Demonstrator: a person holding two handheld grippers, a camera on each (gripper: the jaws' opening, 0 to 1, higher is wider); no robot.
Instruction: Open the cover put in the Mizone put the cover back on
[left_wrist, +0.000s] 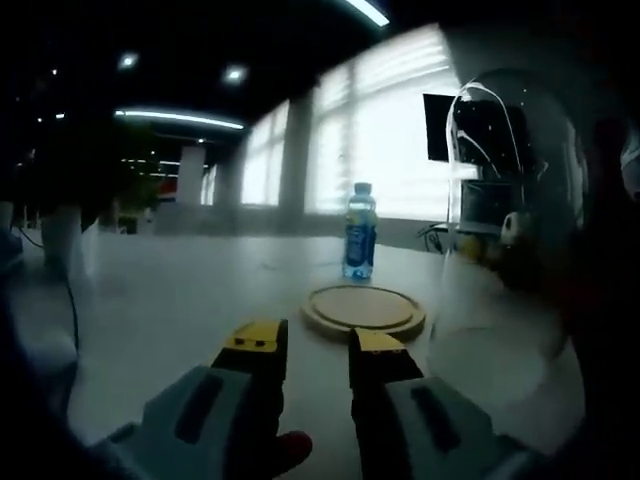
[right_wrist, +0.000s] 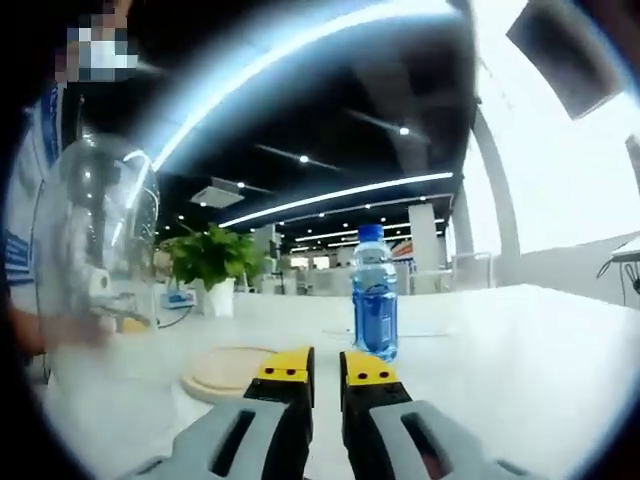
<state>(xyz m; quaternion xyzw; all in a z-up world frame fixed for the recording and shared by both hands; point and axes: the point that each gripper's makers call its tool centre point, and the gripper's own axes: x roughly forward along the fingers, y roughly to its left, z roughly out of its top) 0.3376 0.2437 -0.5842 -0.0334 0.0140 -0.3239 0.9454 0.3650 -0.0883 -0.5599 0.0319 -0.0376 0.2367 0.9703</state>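
A blue Mizone bottle (left_wrist: 360, 232) (right_wrist: 375, 308) stands upright on the white table, behind a round wooden base (left_wrist: 364, 307) (right_wrist: 228, 368). A clear glass dome cover (left_wrist: 505, 230) (right_wrist: 92, 262) is off the base, at the right of the left gripper view and the left of the right gripper view, so between my two grippers. My left gripper (left_wrist: 318, 345) hangs just short of the base, jaws a little apart, nothing in them. My right gripper (right_wrist: 326, 370) points at the bottle with its jaws nearly together and empty. Through the glass I see white and yellow parts, too blurred to name.
The white table (left_wrist: 170, 300) (right_wrist: 520, 350) stretches wide around the base. A person in a striped top (right_wrist: 25, 210) stands behind the dome. A potted plant (right_wrist: 212, 262) sits at the far table edge. A dark monitor (left_wrist: 440, 125) stands by the windows.
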